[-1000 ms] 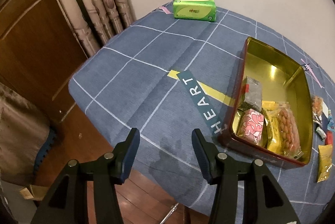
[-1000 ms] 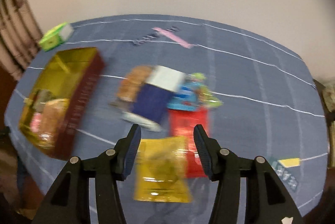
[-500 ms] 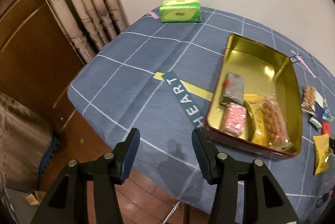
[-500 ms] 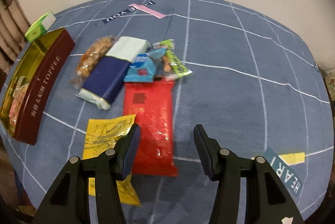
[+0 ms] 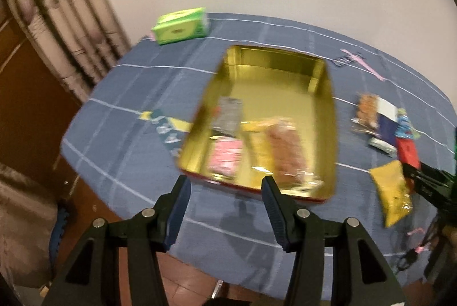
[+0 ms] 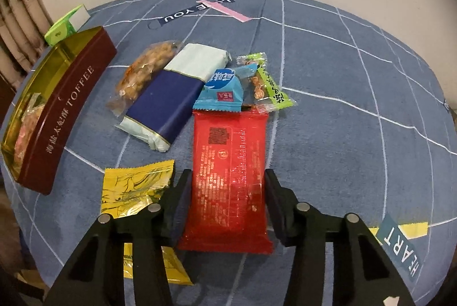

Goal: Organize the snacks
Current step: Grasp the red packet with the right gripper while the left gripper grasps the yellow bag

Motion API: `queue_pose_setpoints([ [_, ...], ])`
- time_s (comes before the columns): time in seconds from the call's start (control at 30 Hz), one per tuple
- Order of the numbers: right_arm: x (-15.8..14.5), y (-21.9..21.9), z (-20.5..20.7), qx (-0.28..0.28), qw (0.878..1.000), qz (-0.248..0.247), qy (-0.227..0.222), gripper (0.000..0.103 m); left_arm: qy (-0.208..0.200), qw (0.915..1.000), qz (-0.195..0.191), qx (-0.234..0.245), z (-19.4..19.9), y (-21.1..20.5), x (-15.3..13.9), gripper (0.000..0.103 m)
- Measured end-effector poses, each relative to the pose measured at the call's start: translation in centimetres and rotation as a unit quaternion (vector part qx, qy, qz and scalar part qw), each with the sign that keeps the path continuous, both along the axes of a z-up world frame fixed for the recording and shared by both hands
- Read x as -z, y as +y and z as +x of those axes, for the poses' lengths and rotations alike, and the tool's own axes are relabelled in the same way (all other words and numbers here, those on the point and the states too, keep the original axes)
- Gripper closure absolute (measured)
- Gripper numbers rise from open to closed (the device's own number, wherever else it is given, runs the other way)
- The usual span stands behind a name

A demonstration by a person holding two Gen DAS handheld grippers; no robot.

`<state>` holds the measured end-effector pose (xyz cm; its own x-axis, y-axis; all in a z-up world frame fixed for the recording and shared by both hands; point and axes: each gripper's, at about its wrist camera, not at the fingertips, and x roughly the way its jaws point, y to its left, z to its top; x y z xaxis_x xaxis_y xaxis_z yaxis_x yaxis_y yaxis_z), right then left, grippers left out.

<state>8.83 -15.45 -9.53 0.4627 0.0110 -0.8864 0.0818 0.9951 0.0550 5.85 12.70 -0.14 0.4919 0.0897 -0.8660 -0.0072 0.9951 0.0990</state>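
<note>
1. Tablecloth (image 6: 328, 94): blue-grey with a thin white grid; a teal and yellow "HEART" label sits at lower right of my right view.
2. Tin (image 6: 65, 106): maroon wall with white "TOFFEE" lettering, gold inside (image 5: 265, 94).
3. Red packet (image 6: 230, 174): glossy red with fine print, centre of frame.
4. Yellow packet (image 6: 134, 189): yellow with dark line drawing, lower left.
5. Bar (image 6: 168, 94): navy band on pale mint wrapper.
6. Small pouch (image 6: 222, 90): light blue.
7. Tissue pack (image 5: 180, 26): bright green, upper left of my left view.
</note>
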Motion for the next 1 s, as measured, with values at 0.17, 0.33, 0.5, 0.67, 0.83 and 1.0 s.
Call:
queue_pose_setpoints([
  [0.17, 0.0, -1.5, -1.3, -0.003, 1.000, 0.006, -0.003, 0.062, 0.029, 0.9984, -0.031, 0.037, 0.1, -4.6, 0.9, 0.050],
  [0.33, 0.2, -4.8, -3.8, 0.014, 1.000, 0.007, -0.010, 0.062, 0.072, 0.9915, -0.079, 0.075, 0.0, -9.7, 2.2, 0.050],
  [0.5, 0.5, -7.9, -6.0, 0.037, 0.999, 0.011, -0.017, 0.062, 0.111, 0.9835, -0.111, 0.091, 0.4, -14.0, 3.5, 0.046],
  [0.67, 0.6, -9.2, -7.4, 0.040, 0.999, 0.011, -0.029, 0.062, 0.129, 0.9791, -0.131, 0.087, 0.7, -16.5, 4.4, 0.035],
  [0.83, 0.6, -8.8, -7.2, 0.035, 0.999, 0.005, -0.033, 0.061, 0.163, 0.9731, -0.154, 0.052, 1.7, -18.1, 5.6, 0.031],
  [1.0, 0.5, -9.1, -7.6, 0.030, 0.999, 0.009, -0.036, 0.061, 0.184, 0.9692, -0.163, 0.018, 2.7, -19.3, 6.6, 0.029],
])
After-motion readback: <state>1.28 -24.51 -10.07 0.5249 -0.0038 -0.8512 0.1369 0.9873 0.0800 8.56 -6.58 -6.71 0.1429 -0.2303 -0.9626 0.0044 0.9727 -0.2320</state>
